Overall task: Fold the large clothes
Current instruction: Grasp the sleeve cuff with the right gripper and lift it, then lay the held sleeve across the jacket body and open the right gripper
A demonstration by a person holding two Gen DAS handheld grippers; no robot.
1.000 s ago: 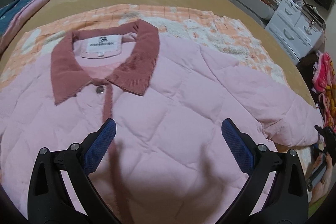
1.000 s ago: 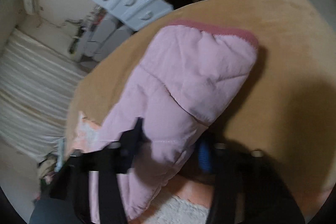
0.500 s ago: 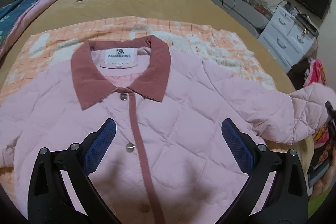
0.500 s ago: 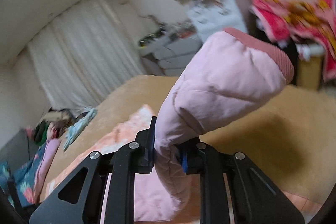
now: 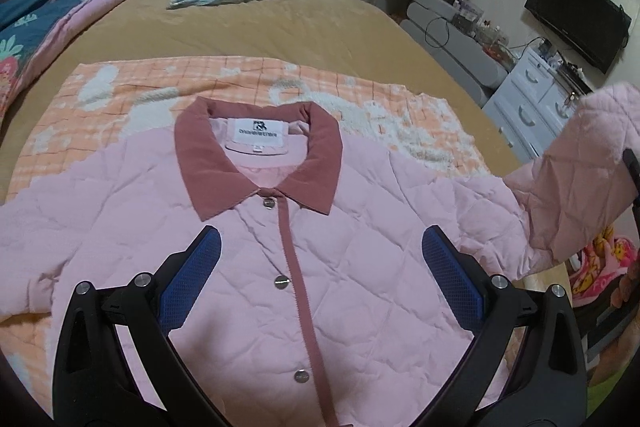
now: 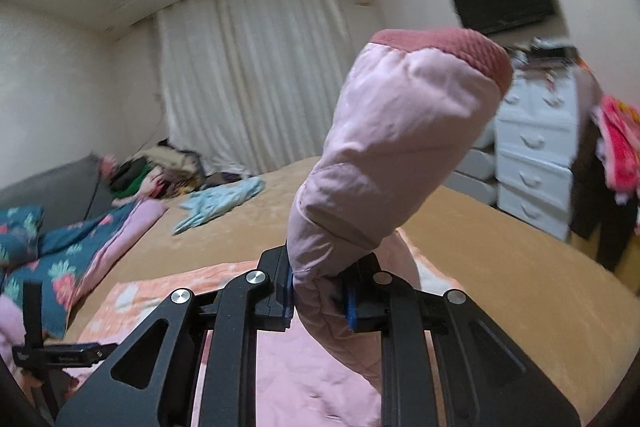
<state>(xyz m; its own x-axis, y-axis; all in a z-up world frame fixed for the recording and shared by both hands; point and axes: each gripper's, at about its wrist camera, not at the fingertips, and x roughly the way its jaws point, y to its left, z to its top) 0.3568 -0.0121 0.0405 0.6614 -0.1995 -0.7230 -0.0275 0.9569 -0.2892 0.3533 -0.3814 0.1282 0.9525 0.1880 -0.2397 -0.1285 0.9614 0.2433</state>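
Bed (image 5: 320, 27) bears your pink jacket (image 5: 320, 267).
Your right gripper (image 6: 318, 297) pinches its sleeve (image 6: 400, 147), lifted; your left gripper (image 5: 320, 275) hangs spread, empty.

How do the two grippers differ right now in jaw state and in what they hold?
The left gripper stands wide open and holds nothing; the right gripper is shut on the jacket sleeve. The left gripper hangs over the pink jacket lying flat and buttoned on the orange blanket; the right gripper has its sleeve raised off the bed, cuff uppermost. Both have black frames and blue pads.
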